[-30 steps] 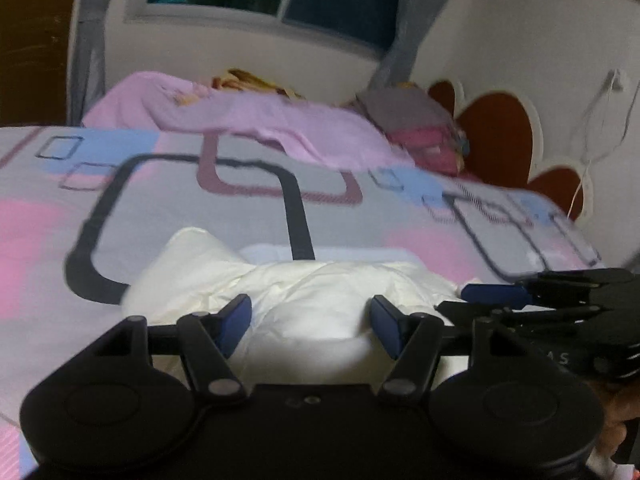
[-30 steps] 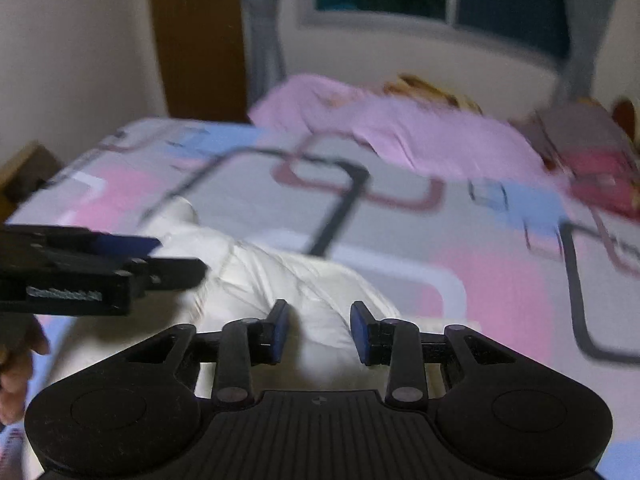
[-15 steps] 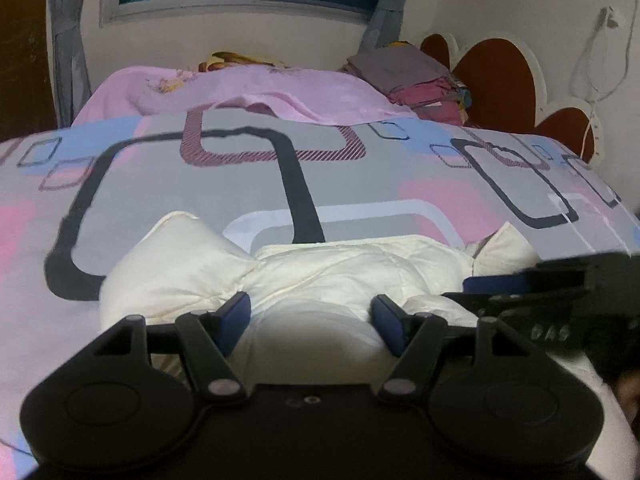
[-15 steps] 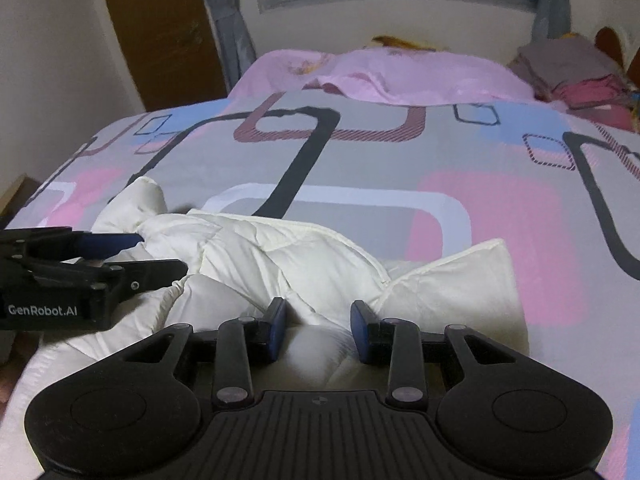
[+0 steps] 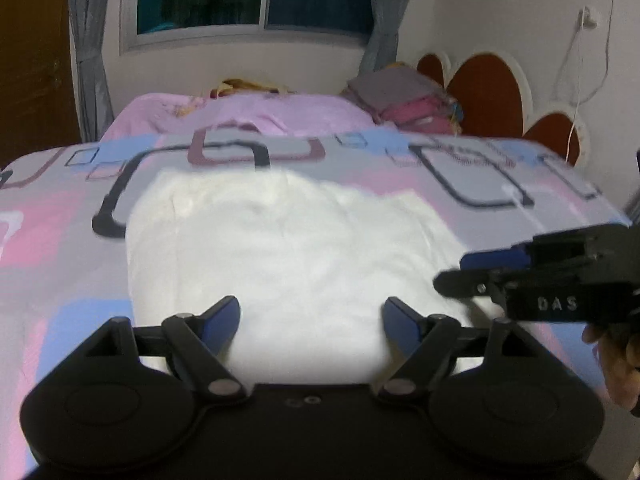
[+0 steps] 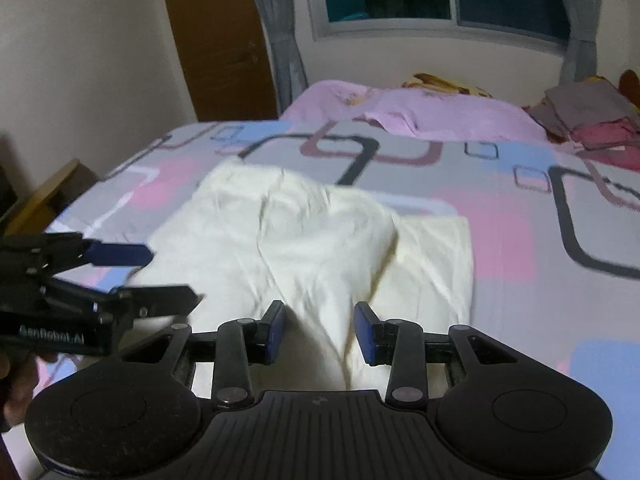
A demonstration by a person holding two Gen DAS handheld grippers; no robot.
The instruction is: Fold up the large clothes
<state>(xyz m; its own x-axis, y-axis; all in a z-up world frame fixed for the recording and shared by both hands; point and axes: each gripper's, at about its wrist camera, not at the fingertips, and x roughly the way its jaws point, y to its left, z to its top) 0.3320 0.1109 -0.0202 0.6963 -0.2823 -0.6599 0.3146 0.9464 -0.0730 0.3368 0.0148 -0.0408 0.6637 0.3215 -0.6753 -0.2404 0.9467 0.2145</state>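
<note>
Patterned bedding (image 5: 60, 240) covers the bed beneath my two grippers. My left gripper (image 5: 311, 316) hovers low with jaws spread wide, released, the cream garment (image 5: 280, 248) lying flat just ahead of them. My right gripper (image 6: 320, 330) hangs alongside, jaws parted and gripping nothing, over the garment's near edge. Beyond the jaws lie a pink blanket (image 6: 432, 116) and stacked clothes (image 5: 404, 104). Only the right view shows the wooden door (image 6: 216, 36); only the left shows the headboard (image 5: 492, 96).
</note>
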